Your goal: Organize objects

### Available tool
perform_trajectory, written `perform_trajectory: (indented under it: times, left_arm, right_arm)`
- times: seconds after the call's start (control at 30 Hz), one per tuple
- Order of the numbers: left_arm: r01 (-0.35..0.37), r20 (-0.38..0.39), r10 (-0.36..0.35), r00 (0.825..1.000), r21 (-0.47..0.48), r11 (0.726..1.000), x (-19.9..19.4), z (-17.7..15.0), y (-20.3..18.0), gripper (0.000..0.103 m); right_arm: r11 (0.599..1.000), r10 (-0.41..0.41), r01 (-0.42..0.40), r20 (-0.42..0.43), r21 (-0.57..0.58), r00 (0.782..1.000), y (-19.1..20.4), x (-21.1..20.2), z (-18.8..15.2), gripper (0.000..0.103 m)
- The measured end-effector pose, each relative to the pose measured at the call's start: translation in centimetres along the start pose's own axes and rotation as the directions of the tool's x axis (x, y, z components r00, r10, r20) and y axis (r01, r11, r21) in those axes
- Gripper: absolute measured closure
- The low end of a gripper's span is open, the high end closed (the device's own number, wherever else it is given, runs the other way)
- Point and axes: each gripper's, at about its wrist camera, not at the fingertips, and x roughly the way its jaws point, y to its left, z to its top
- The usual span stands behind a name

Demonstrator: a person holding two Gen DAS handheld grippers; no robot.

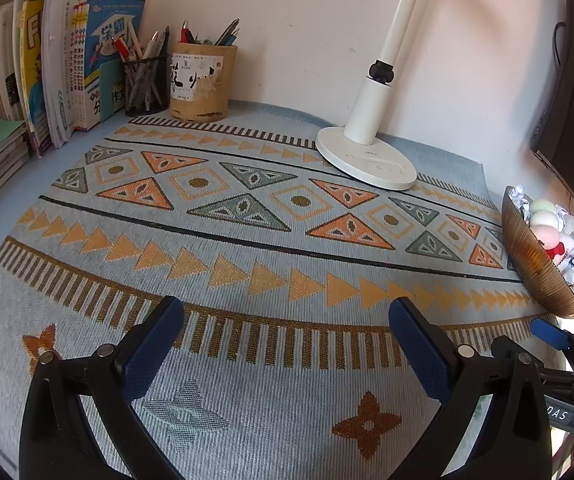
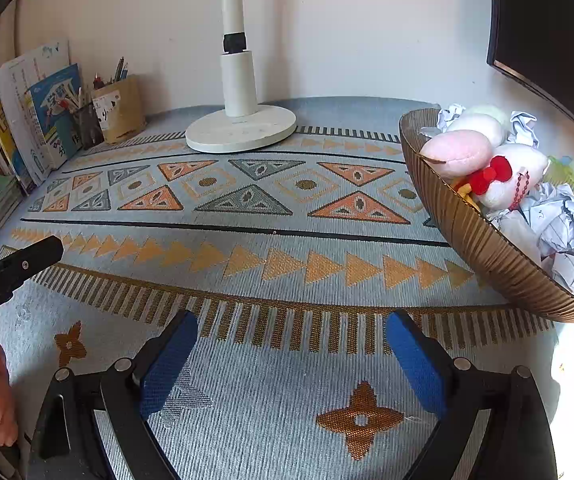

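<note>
**Both grippers empty above the mat: approach the bowl**

Left gripper [image 1: 287,340] and right gripper [image 2: 291,354] hover over the patterned mat [image 2: 271,240]; the jaws of each stand wide apart, holding nothing. The ribbed bowl [image 2: 471,236] lies right of the right gripper, tilted, filled with plush toys [image 2: 463,152] and crumpled paper [image 2: 559,220]; approach from above, close on one item only, avoid the rim; lamp base [image 2: 243,132] and pen holders [image 1: 201,80] stand further back.

Coarse woven cloth mat [image 2: 287,240], ribbed glossy brown bowl [image 2: 475,240] holding crumpled paper [image 2: 559,220]
</note>
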Motion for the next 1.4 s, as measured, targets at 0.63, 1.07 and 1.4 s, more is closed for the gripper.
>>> perform_trajectory:
  times: [0.63, 1.07, 1.4]
  left_arm:
    - [-0.015, -0.038, 0.016, 0.999, 0.024, 1.000, 0.6, -0.1, -0.3, 0.001]
    - [-0.103, -0.146, 0.152, 0.977, 0.301, 0.948, 0.5, -2.6, -2.2, 0.000]
    - [-0.091, -0.177, 0.126, 0.976, 0.192, 0.977, 1.4, -2.2, -1.8, 0.000]
  right_arm:
    - [1.000, -0.003, 0.003, -0.016, 0.000, 1.000, -0.1, 0.3, 0.1, 0.008]
    - [0.990, -0.095, 0.108, -0.146, 0.086, 0.985, -0.8, 2.4, -0.1, 0.000]
    - [0.993, -0.078, 0.087, -0.113, 0.077, 0.991, -1.5, 2.0, -0.4, 0.000]
